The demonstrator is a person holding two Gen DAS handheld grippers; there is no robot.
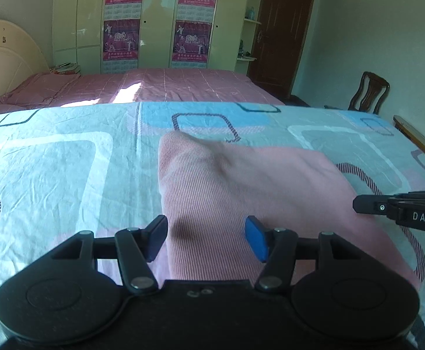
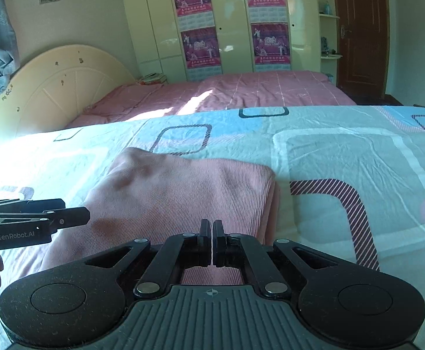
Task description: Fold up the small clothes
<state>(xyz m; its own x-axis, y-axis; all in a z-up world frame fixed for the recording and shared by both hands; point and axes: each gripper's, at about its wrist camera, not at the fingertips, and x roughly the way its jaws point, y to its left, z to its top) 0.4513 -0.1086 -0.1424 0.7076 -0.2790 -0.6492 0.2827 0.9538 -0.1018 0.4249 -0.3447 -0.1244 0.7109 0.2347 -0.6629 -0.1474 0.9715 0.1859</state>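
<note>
A pink ribbed garment (image 1: 241,186) lies folded on the patterned sheet (image 1: 52,160); it also shows in the right wrist view (image 2: 177,192). My left gripper (image 1: 206,239) is open, its jaws spread over the garment's near left part, holding nothing. My right gripper (image 2: 212,242) is shut, its jaws together just above the garment's near edge; nothing shows clamped between the pads. The right gripper shows side-on in the left wrist view (image 1: 358,204), and the left gripper shows side-on in the right wrist view (image 2: 84,215).
The light-blue sheet (image 2: 343,157) with rounded-square prints covers the work surface. Behind it is a bed with pink bedding (image 1: 168,87) and a cream headboard (image 2: 60,87). A wardrobe (image 1: 154,20), a brown door (image 1: 285,29) and a wooden chair (image 1: 370,93) stand farther back.
</note>
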